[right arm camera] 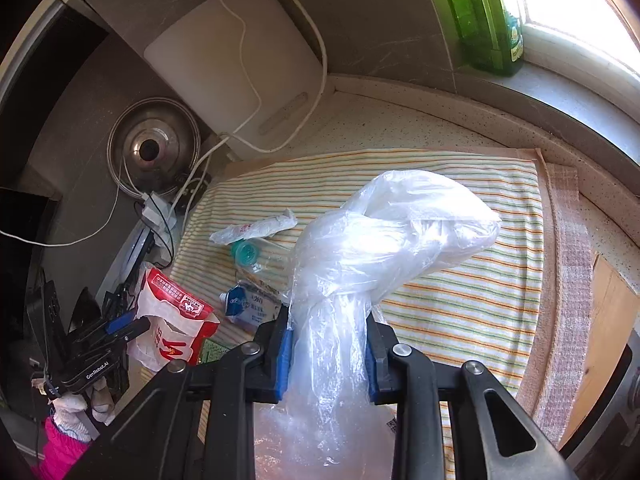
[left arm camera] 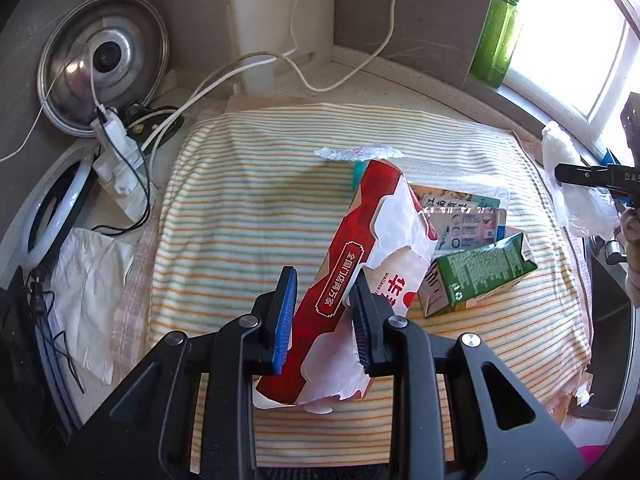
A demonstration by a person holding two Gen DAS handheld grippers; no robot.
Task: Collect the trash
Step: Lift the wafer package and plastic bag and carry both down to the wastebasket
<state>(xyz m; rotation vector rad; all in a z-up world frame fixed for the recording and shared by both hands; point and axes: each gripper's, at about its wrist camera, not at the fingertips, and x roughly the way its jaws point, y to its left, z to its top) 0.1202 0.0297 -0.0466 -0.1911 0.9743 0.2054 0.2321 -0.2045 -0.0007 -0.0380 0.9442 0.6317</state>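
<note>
On a striped tabletop cloth point(left arm camera: 248, 216), the left gripper point(left arm camera: 324, 312) is clamping a red paper bag point(left arm camera: 360, 264) lengthwise between its fingers; the right gripper point(right arm camera: 328, 344) is pinching a clear plastic bag point(right arm camera: 384, 232).

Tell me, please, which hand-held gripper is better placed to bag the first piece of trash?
Left, probably. The left hand-held gripper already grips the red-and-white paper bag; the right hand-held gripper is shut on the clear plastic bag.

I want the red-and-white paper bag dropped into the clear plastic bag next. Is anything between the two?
Nothing solid visible. The left gripper holds the red-and-white paper bag over the striped cloth. The right gripper is shut on the clear plastic bag, bunched with no open mouth showing.
</note>
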